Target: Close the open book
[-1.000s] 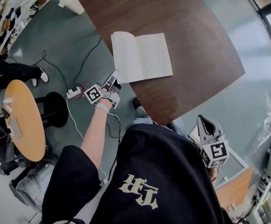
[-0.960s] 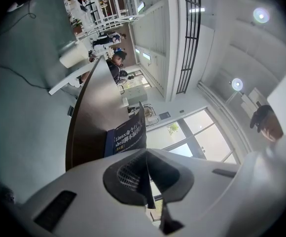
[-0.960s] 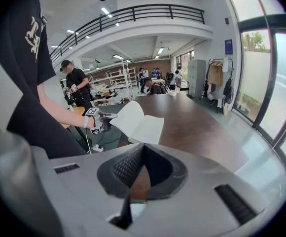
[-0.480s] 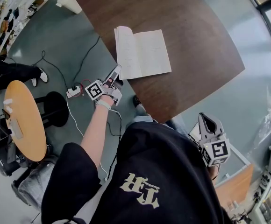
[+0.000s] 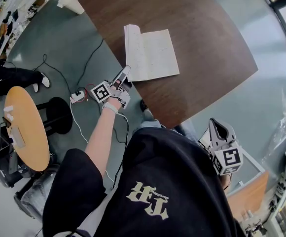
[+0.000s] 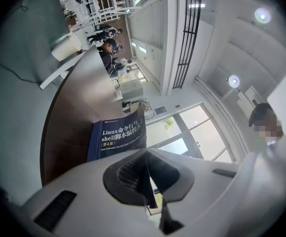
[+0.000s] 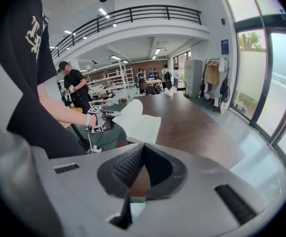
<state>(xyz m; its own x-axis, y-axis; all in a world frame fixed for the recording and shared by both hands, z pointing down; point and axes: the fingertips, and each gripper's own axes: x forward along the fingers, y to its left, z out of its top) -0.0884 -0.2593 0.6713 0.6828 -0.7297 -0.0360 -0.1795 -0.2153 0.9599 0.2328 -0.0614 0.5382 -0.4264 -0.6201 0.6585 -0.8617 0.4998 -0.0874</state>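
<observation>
My left gripper (image 5: 124,72) has slid in to the near left edge of the open white-paged book (image 5: 155,53), and the book's left half has tipped up off the dark brown wooden surface (image 5: 207,38). Its blue cover (image 6: 116,138) stands just past my closed jaws. The right half lies flat. My right gripper (image 5: 217,126), jaws together and empty, hangs beyond the surface's edge.
</observation>
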